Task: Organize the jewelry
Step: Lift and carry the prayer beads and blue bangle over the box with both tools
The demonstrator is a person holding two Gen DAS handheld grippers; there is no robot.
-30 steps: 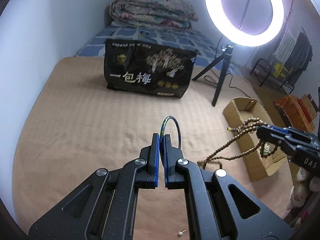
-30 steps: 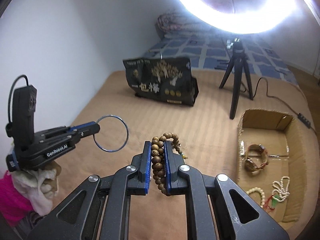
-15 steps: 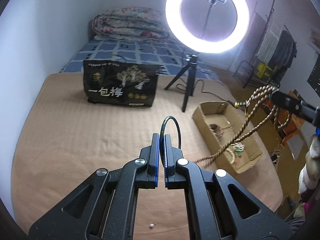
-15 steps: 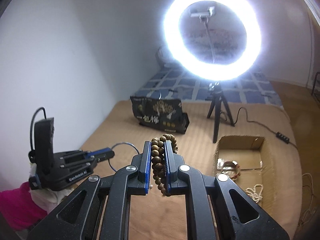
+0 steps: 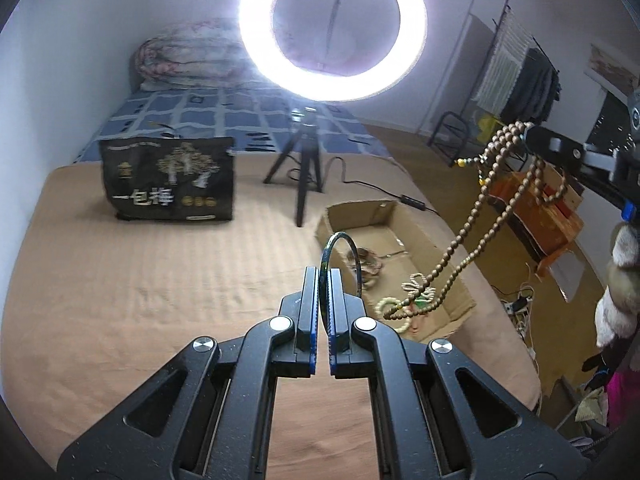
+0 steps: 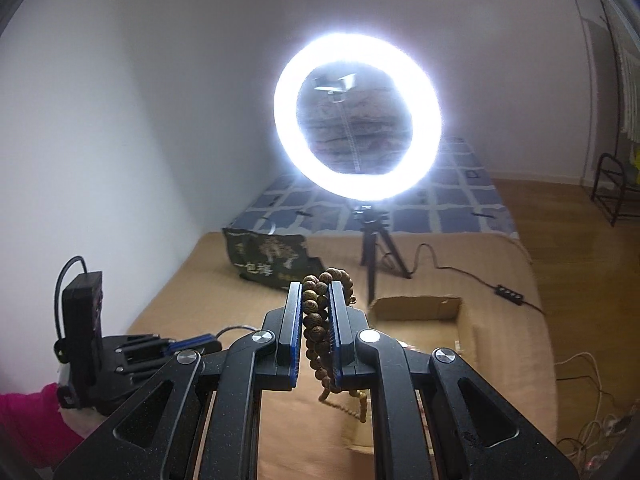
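beads (image 6: pixel 316 316) – matt wood | box (image 5: pixel 424 240) – plain cardboard | bag (image 5: pixel 168 180) – glossy plastic

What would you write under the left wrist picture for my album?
Left gripper pinching a thin bangle near the cardboard box, wooden beads dangling alongside.

This is a bedroom in a home, set up for filming. A bed (image 5: pixel 120 288) under a tan cover fills the lower half of the left wrist view, and at 11 o'clock a blue checked sheet (image 5: pixel 208 116) runs back to a folded floral quilt (image 5: pixel 188 56) against the white wall. At 12 o'clock a lit ring light (image 5: pixel 332 28) with a phone clamp stands on a small black tripod (image 5: pixel 300 164) on the bed. At 2 o'clock a clothes rack (image 5: pixel 520 76) hung with dark garments stands on the wooden floor (image 6: pixel 568 216). A cardboard box (image 5: pixel 436 248) with jewelry lies on the bed beside a black printed bag (image 5: pixel 168 180).
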